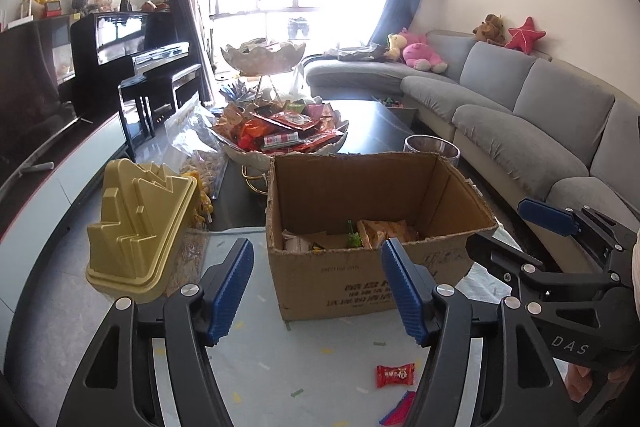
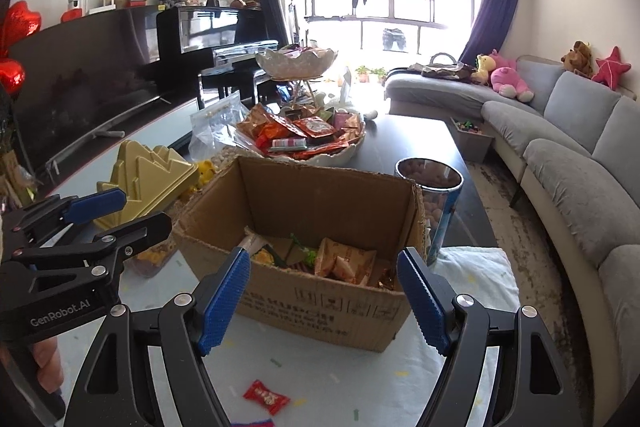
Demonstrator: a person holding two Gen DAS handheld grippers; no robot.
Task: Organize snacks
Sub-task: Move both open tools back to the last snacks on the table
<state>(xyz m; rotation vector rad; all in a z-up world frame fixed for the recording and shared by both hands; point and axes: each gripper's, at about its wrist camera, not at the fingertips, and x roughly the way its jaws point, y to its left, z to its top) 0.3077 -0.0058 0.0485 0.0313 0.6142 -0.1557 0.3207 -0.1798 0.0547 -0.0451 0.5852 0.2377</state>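
An open cardboard box (image 1: 360, 279) (image 2: 320, 311) stands on the white cloth ahead of both grippers, with several snack packets (image 1: 380, 233) (image 2: 344, 263) inside. A red wrapped candy (image 1: 394, 375) (image 2: 266, 397) lies on the cloth in front of the box. A white tiered bowl heaped with snacks (image 1: 280, 135) (image 2: 304, 135) stands behind the box. My left gripper (image 1: 318, 291) is open and empty, held short of the box. My right gripper (image 2: 320, 301) is open and empty, also just before the box. Each gripper shows at the edge of the other's view.
A gold mountain-shaped lid on a clear container (image 1: 140, 223) (image 2: 148, 175) stands left of the box. A shiny cup of snacks (image 2: 434, 203) (image 1: 432, 147) stands at its right. Clear bags (image 1: 196, 139) lie behind. A grey sofa (image 1: 540, 131) runs along the right, a piano (image 1: 132, 67) at left.
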